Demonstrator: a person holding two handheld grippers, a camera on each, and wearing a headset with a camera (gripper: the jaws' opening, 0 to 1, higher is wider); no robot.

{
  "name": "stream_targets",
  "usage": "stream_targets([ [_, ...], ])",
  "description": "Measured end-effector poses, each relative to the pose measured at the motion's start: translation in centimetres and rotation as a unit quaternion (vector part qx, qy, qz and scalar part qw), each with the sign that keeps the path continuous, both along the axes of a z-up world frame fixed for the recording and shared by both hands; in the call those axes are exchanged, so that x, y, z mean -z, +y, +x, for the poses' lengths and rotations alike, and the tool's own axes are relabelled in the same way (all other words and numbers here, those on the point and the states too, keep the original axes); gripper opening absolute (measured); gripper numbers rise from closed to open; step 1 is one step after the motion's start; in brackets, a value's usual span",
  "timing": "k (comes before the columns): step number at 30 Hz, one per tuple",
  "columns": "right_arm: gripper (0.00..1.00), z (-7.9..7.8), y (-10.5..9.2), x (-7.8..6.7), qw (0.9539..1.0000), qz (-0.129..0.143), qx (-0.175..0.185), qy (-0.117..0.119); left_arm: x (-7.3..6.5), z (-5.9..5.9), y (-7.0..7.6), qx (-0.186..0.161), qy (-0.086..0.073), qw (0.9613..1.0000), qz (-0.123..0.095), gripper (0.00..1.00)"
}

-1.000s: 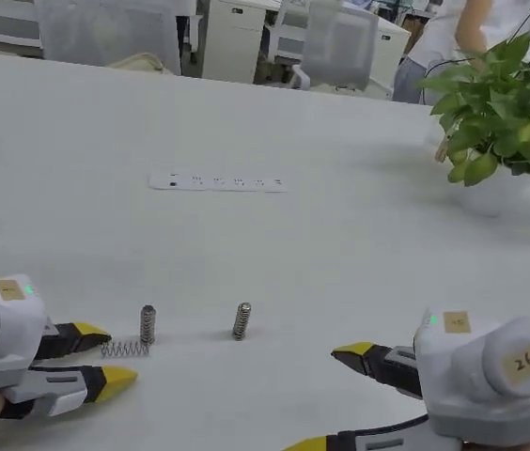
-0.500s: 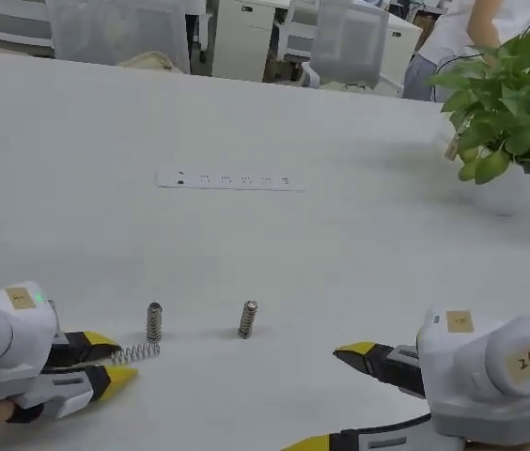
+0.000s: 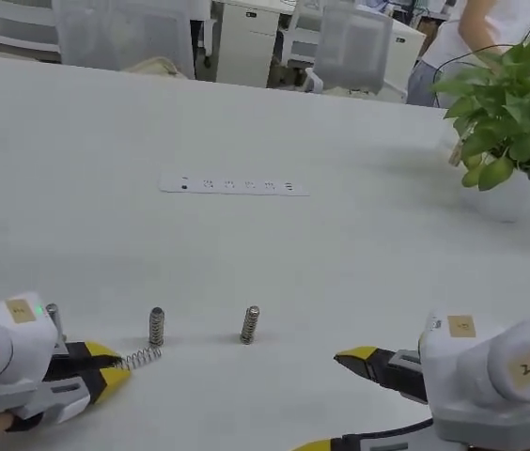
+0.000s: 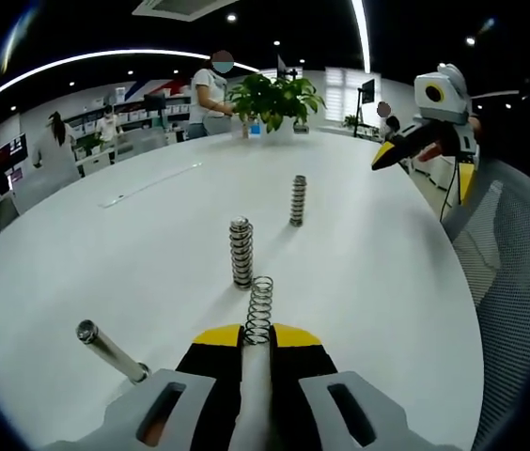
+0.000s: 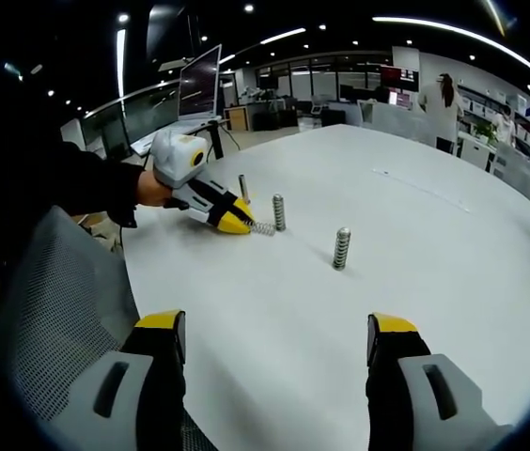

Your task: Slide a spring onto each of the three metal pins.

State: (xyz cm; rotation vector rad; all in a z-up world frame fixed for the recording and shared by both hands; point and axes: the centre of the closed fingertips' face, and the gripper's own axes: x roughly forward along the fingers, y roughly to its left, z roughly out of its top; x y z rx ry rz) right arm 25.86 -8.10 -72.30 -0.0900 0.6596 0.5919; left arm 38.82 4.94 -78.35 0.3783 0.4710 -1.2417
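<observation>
Two metal pins stand upright on the white table, each wearing a spring: one near my left gripper and one further right. A bare pin stands at the left, beside the left gripper's body. My left gripper is shut on one end of a loose spring, which sticks out forward from the tips. The right gripper hovers open at the lower right, holding nothing.
A white power strip lies further back at the table's middle. At the right edge stands a potted green plant. Office chairs and a person are beyond the far edge. The near table edge lies just under both grippers.
The left gripper's jaws, open around the lying spring a second ago, have shut on its end. The right gripper has stayed in place.
</observation>
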Motion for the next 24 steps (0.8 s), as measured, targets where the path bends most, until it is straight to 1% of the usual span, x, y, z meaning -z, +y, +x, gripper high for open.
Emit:
stream_targets([
  [4, 0.78, 0.1, 0.0, -0.1, 1.0, 0.0, -0.002, -0.002, 0.0, -0.5, 0.1, 0.002, 0.0, 1.0, -0.001, 0.03],
  [7, 0.78, 0.1, -0.1, -0.1, 1.0, 0.0, -0.004, -0.003, -0.1, -0.7, 0.3, -0.002, 0.003, 1.0, -0.002, 0.03],
  [8, 0.78, 0.1, 0.0, -0.1, 1.0, 0.0, -0.005, -0.003, -0.1, -0.7, 0.4, -0.002, 0.003, 1.0, -0.002, 0.03],
  [9, 0.78, 0.2, 0.0, -0.1, 1.0, 0.0, -0.005, -0.003, -0.2, -0.8, 0.6, -0.004, 0.0, 1.0, -0.001, 0.03],
  [15, 0.78, 0.3, 0.1, 0.0, 0.9999, 0.001, -0.011, -0.002, -0.4, -1.2, 1.1, -0.008, 0.003, 1.0, 0.0, 0.03],
  [24, 0.78, 0.5, 0.1, -0.2, 0.9998, 0.004, -0.017, -0.009, -1.3, -2.3, 1.3, -0.007, -0.001, 1.0, -0.006, 0.03],
])
